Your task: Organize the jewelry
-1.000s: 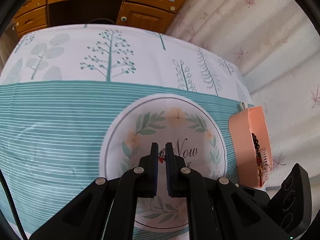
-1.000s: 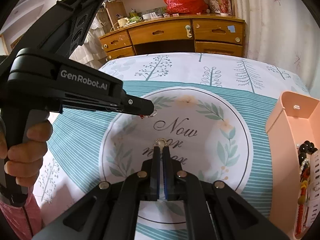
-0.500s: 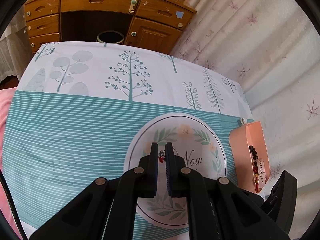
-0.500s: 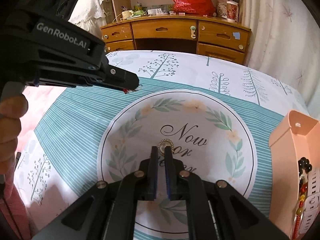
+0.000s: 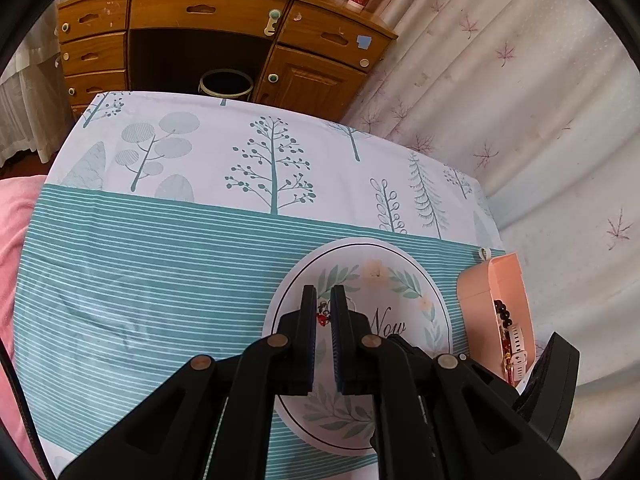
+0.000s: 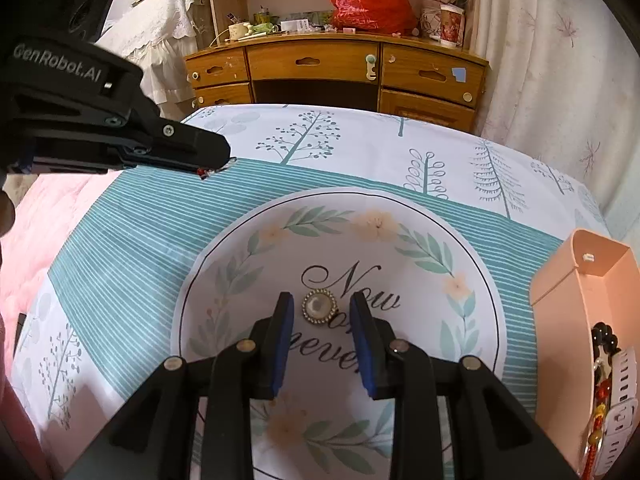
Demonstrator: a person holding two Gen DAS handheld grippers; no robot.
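Note:
My left gripper point(image 5: 323, 300) is shut on a small red and silver jewelry piece point(image 5: 322, 315) and holds it high above the printed tablecloth; it also shows in the right wrist view point(image 6: 218, 160) at upper left. My right gripper point(image 6: 321, 307) is open, low over the cloth, with its fingers either side of a round gold-rimmed pearl brooch point(image 6: 319, 307) that lies on the cloth. A pink organizer box point(image 6: 592, 320) at the right holds a dark bead bracelet point(image 6: 606, 338), a white watch strap point(image 6: 622, 392) and red-orange beads.
The table has a teal striped cloth with a round "Now or never" print point(image 6: 348, 280). A wooden desk with drawers point(image 6: 340, 76) stands beyond the far edge. A curtain point(image 5: 520, 100) hangs to the right. Pink bedding point(image 6: 36, 240) lies left.
My left gripper has risen well above the table with the red piece in it. My right gripper has opened around the brooch, which now lies free between the fingers.

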